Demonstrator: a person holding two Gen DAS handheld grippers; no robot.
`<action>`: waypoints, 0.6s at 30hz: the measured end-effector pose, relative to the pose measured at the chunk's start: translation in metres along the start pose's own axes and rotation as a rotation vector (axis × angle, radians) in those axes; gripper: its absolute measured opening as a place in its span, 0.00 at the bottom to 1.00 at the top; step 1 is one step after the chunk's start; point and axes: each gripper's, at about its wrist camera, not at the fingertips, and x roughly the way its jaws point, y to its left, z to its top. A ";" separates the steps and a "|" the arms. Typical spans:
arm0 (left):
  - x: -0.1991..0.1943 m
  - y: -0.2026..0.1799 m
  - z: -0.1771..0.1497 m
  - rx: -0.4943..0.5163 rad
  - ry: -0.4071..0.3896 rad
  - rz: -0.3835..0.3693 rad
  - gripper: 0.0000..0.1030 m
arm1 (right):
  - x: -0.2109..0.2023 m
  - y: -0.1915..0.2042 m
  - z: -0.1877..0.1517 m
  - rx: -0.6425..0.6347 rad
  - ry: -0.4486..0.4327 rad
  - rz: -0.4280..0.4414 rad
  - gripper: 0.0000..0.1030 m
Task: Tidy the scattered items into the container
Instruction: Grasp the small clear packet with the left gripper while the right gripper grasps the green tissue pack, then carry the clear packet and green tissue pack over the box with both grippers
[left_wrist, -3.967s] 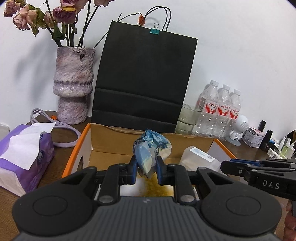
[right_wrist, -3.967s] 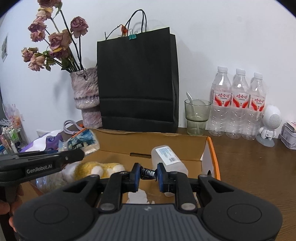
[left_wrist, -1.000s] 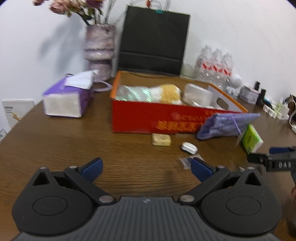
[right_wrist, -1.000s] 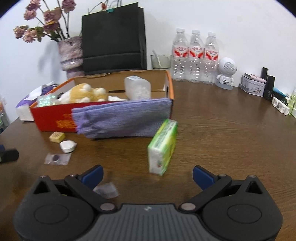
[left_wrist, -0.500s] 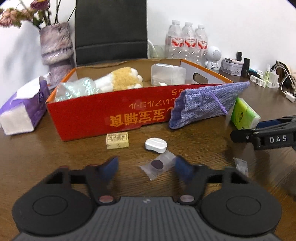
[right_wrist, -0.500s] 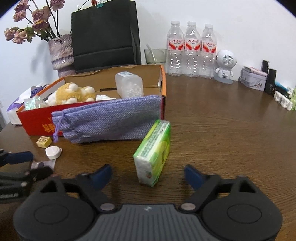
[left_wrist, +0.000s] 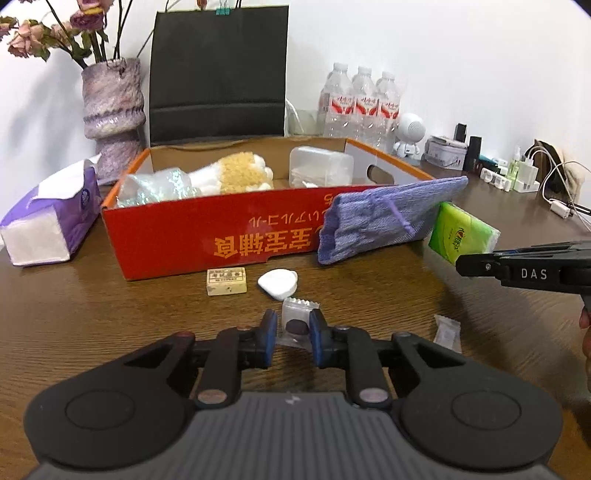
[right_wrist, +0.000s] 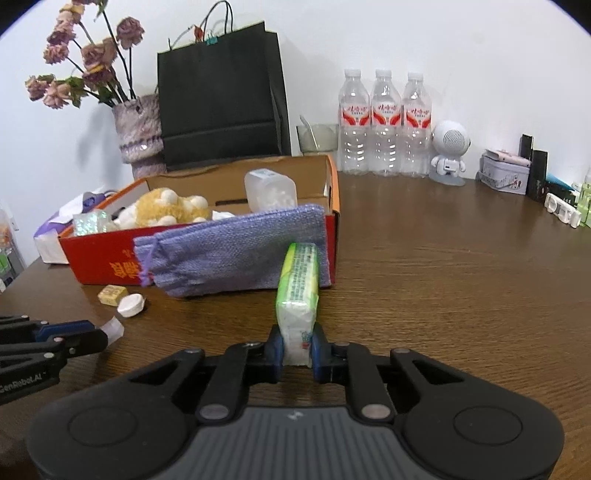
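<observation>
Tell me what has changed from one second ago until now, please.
Both grippers went from wide open to closed. The left gripper now pinches the clear sachet with the dark tablet; the right gripper now clamps the green tissue pack. The red box, purple pouch, eraser and white cap stayed put.

This looks like a lived-in home or small office room: a brown wooden table (right_wrist: 443, 266) set against a plain white wall, crowded along its far edge with a vase of dried roses (right_wrist: 138, 136), a black paper bag (right_wrist: 221, 99), three water bottles (right_wrist: 384, 129), a robot-shaped speaker (right_wrist: 448, 155), a purple tissue pack (left_wrist: 48, 221) and plugged-in chargers (left_wrist: 528, 173)
</observation>
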 end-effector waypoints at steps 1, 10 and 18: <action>-0.003 0.000 0.000 -0.001 -0.006 0.001 0.19 | -0.003 0.001 -0.001 0.000 -0.007 0.002 0.13; -0.040 0.002 0.011 -0.015 -0.091 -0.007 0.19 | -0.035 0.002 0.001 0.016 -0.079 0.004 0.13; -0.062 0.012 0.038 -0.063 -0.175 -0.028 0.19 | -0.057 0.018 0.025 -0.016 -0.150 0.033 0.13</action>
